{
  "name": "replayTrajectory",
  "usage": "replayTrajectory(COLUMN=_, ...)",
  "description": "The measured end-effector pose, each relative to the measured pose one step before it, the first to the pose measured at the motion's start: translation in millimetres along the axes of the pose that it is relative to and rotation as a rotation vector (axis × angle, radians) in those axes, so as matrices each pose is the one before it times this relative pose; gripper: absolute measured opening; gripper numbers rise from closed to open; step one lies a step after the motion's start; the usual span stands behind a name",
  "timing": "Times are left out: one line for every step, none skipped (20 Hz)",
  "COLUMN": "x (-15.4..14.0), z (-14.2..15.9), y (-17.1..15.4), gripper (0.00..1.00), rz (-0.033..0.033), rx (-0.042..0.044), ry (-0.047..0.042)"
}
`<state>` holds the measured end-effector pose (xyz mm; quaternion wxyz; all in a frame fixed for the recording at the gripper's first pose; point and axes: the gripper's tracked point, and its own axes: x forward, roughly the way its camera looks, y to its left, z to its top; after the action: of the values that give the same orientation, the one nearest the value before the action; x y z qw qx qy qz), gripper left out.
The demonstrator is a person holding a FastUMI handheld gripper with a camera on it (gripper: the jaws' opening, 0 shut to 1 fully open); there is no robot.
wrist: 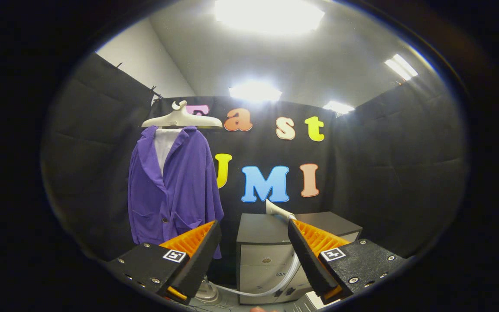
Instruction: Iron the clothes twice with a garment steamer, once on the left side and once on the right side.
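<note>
A purple jacket over a white shirt hangs on a pale hanger against the booth wall, beyond my left finger. The white steamer head lies on top of a grey cabinet, beyond the fingers and close to the tip of the right one. Its clear hose loops down in front of the cabinet to a base unit on the floor. My gripper is open, with nothing between the fingers, and stands some way back from both the jacket and the steamer head.
The cabinet has drawers on its front and stands to the right of the jacket. Black cloth walls close the booth on three sides. Bright ceiling lights shine overhead.
</note>
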<state>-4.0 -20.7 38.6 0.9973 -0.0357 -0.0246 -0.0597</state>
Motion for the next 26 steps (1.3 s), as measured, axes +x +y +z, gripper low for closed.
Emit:
replayTrajectory(x=2.51, z=0.60, y=-1.33, gripper=0.96, rz=-0.00186, rx=-0.00682, ry=-0.00163)
replayTrajectory(x=4.42, z=0.29, y=-1.09, gripper=0.96, rz=-0.00026, rx=-0.01030, ry=-0.00034)
replayTrajectory(x=5.43, z=-0.20, y=-0.31, gripper=0.96, rz=0.00105, rx=-0.00965, ry=-0.00217)
replayTrajectory(x=6.43, z=-0.51, y=-0.14, gripper=0.96, rz=0.00301, rx=-0.00366, ry=0.00118)
replayTrajectory(x=6.61, z=-1.39, y=0.93, gripper=0.96, rz=0.00845, rx=0.00354, ry=0.00367)
replayTrajectory(x=7.87, z=-2.52, y=1.21, gripper=0.96, rz=0.01314, rx=0.00809, ry=0.00708)
replayTrajectory(x=9.07, z=-2.08, y=-0.78, gripper=0.96, rz=0.01158, rx=0.00626, ry=0.00653)
replayTrajectory(x=11.45, z=-2.38, y=-5.17, gripper=0.96, rz=0.00356, rx=0.00237, ry=0.00581)
replayTrajectory(x=10.33, z=-1.97, y=-5.91, gripper=0.96, rz=-0.00275, rx=0.00005, ry=0.00445)
replayTrajectory(x=11.93, z=-2.21, y=-6.34, gripper=0.96, rz=-0.00177, rx=0.00050, ry=0.00634)
replayTrajectory(x=12.42, z=-1.24, y=-6.78, gripper=0.96, rz=0.00011, rx=0.00354, ry=0.00425)
replayTrajectory(x=13.99, z=0.59, y=-7.22, gripper=0.96, rz=-0.00048, rx=0.00774, ry=0.00025)
replayTrajectory(x=14.37, z=2.27, y=-8.07, gripper=0.96, rz=-0.00191, rx=0.01039, ry=-0.00047)
replayTrajectory(x=15.18, z=0.01, y=-8.53, gripper=0.96, rz=0.00063, rx=0.00856, ry=0.00316)
replayTrajectory(x=15.35, z=0.94, y=-7.63, gripper=0.96, rz=-0.00040, rx=0.00921, ry=0.00150)
replayTrajectory(x=17.22, z=1.77, y=-9.42, gripper=0.96, rz=-0.00543, rx=0.01061, ry=0.00117)
replayTrajectory(x=15.21, z=2.04, y=-8.93, gripper=0.96, rz=-0.00438, rx=0.01086, ry=0.00408)
replayTrajectory(x=15.15, z=0.50, y=-9.86, gripper=0.96, rz=-0.00503, rx=0.01194, ry=0.00301)
replayTrajectory(x=16.37, z=1.62, y=-9.12, gripper=0.96, rz=-0.00317, rx=0.01208, ry=0.00307)
replayTrajectory(x=15.14, z=-0.24, y=-8.42, gripper=0.96, rz=0.00076, rx=0.01052, ry=0.00547)
replayTrajectory(x=12.85, z=-0.83, y=-7.21, gripper=0.96, rz=0.00119, rx=0.00585, ry=0.00785)
replayTrajectory(x=17.83, z=-1.45, y=-10.25, gripper=0.96, rz=0.00039, rx=0.00892, ry=0.01069)
replayTrajectory(x=13.11, z=-1.87, y=-6.80, gripper=0.96, rz=0.00311, rx=0.00935, ry=0.01122)
replayTrajectory(x=16.74, z=-3.33, y=-8.40, gripper=0.96, rz=0.00514, rx=0.01628, ry=0.01485)
replayTrajectory(x=15.46, z=-3.23, y=-6.90, gripper=0.96, rz=0.00741, rx=0.01841, ry=0.01741)
replayTrajectory(x=13.67, z=-5.00, y=-5.39, gripper=0.96, rz=0.01275, rx=0.02425, ry=0.02323)
